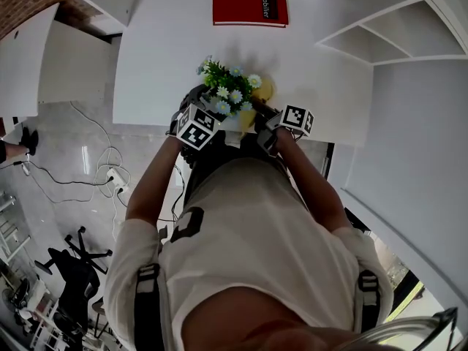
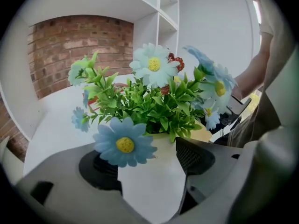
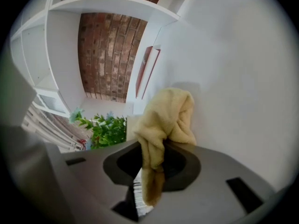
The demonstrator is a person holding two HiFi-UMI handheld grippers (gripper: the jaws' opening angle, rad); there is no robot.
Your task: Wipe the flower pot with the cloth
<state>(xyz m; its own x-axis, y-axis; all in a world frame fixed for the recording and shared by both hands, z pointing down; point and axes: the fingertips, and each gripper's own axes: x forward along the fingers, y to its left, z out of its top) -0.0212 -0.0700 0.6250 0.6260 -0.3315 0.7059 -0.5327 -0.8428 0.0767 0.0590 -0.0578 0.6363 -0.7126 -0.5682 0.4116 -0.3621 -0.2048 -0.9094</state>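
Forearms reach forward side by side to the white table's (image 1: pixel 168 57) near edge. The left gripper (image 1: pixel 201 123), at the flower pot's (image 2: pixel 149 185) nine o'clock, has its jaws pressed against the white pot's sides. The right gripper (image 1: pixel 281 119), at three o'clock and angled slightly down, pinches the yellow cloth (image 3: pixel 166 118) in nearly closed jaws.

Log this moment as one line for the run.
left gripper: shut on pot | right gripper: shut on cloth | cloth: beside flowers, pot contact unclear
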